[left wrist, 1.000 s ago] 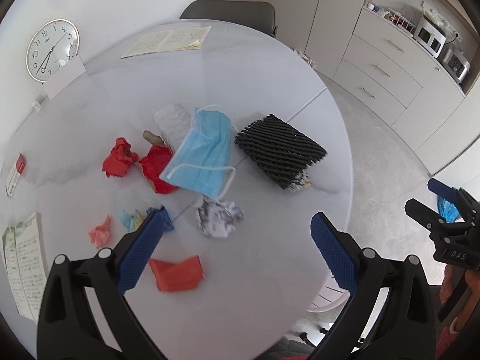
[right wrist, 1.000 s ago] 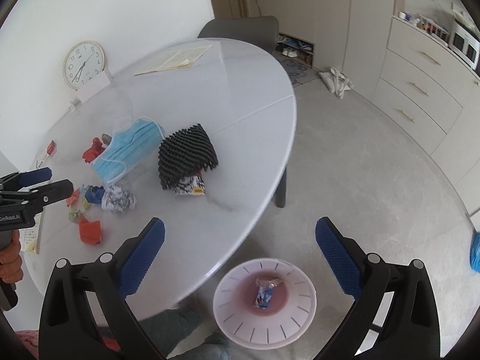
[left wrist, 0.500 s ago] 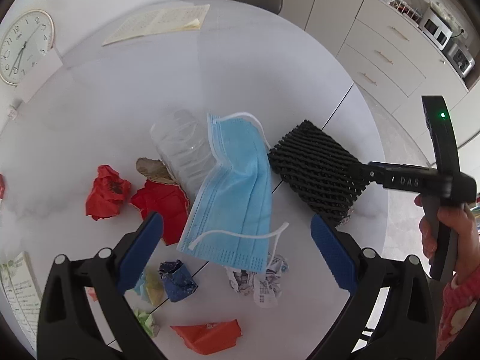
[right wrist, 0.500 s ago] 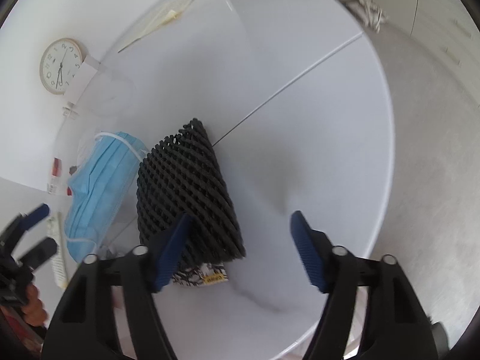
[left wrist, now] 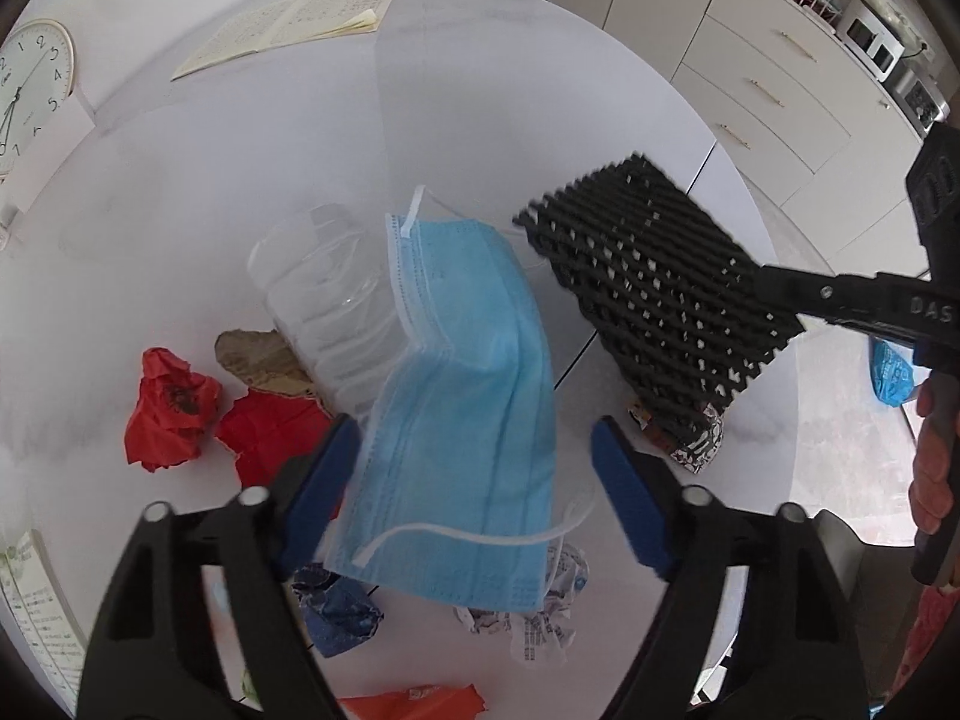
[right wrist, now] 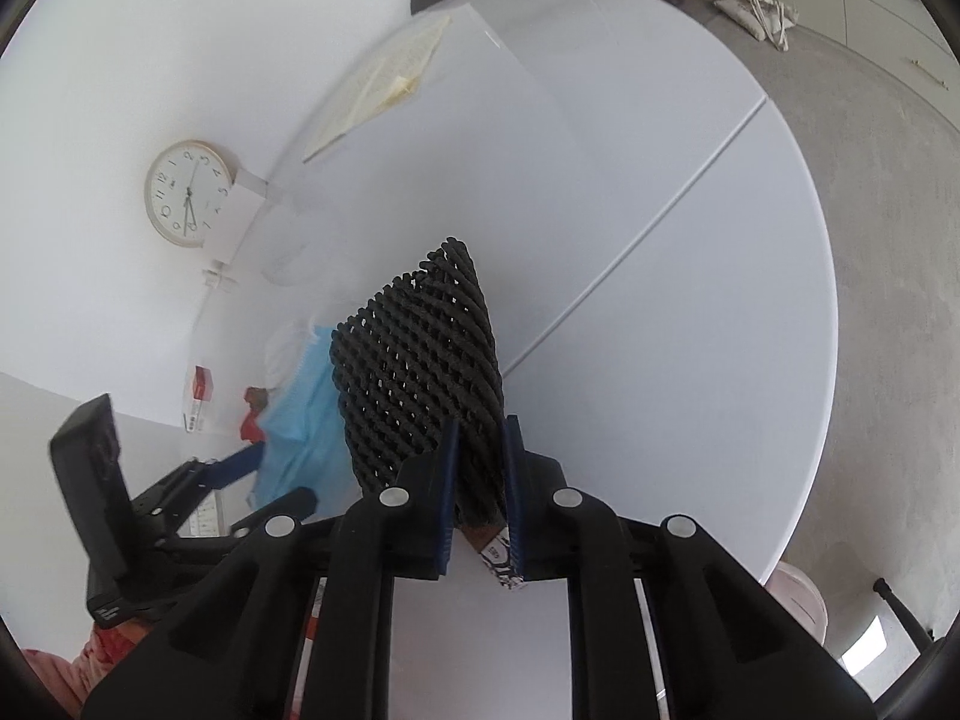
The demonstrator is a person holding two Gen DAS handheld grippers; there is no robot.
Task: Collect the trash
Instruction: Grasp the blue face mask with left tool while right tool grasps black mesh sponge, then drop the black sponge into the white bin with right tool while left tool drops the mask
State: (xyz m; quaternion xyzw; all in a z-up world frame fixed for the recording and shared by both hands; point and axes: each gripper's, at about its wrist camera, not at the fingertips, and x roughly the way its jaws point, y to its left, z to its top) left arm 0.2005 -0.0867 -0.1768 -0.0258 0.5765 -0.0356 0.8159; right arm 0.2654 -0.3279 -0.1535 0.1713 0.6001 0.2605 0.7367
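A black foam net [right wrist: 420, 372] lies on the white round table [right wrist: 660, 300], and my right gripper [right wrist: 480, 480] is shut on its near end. A printed wrapper [right wrist: 501, 552] pokes out beneath the pads. In the left wrist view the net [left wrist: 648, 282] is at the right with the right gripper [left wrist: 780, 294] clamped on its edge. My left gripper [left wrist: 474, 480] hangs over a light blue face mask [left wrist: 468, 372]. Its jaws are closing with the mask's near part between them. The left pad is at the mask's edge and the right pad stands clear of it.
Around the mask lie a crushed clear plastic cup [left wrist: 318, 288], red paper wads [left wrist: 168, 408], a blue wad [left wrist: 342, 606], crumpled printed paper [left wrist: 528, 618] and an orange scrap [left wrist: 414, 702]. An open notebook [left wrist: 288, 24] sits at the far side. A pale bin [right wrist: 798, 600] stands on the floor beside the table.
Both grippers have come down close to the table. The right jaws have shut on the black net. The left jaws have narrowed around the blue mask.
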